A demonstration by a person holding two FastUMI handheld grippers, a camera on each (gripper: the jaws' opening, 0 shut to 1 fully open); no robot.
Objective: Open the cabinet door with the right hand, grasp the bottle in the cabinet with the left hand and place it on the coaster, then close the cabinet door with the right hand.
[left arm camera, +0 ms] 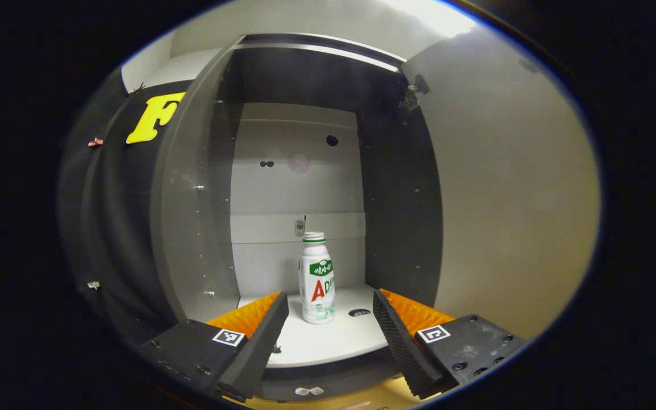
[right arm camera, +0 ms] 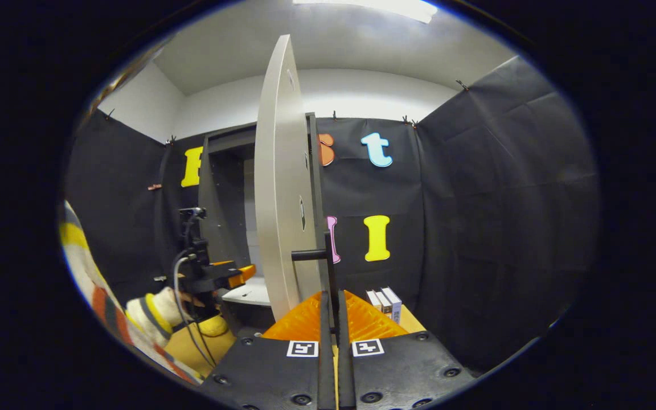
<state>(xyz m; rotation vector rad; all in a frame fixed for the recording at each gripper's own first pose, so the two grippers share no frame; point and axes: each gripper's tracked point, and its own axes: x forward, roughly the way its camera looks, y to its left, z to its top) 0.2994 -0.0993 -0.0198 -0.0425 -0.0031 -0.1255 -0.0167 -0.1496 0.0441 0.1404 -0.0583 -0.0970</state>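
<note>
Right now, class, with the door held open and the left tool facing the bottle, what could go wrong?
1. The bottle is tall, narrow and upright on the shelf; if one finger of the open left tool reaches it first, it may tip.
2. The right tool is shut on the thin door handle; a slip could let the cabinet door swing toward the left tool.

Black cloth (right arm camera: 504,199) hangs round my booth, clipped along its top edge (little clips), with white wall (right arm camera: 362,94) above it and a bright ceiling light (right arm camera: 385,5) overhead.
</note>
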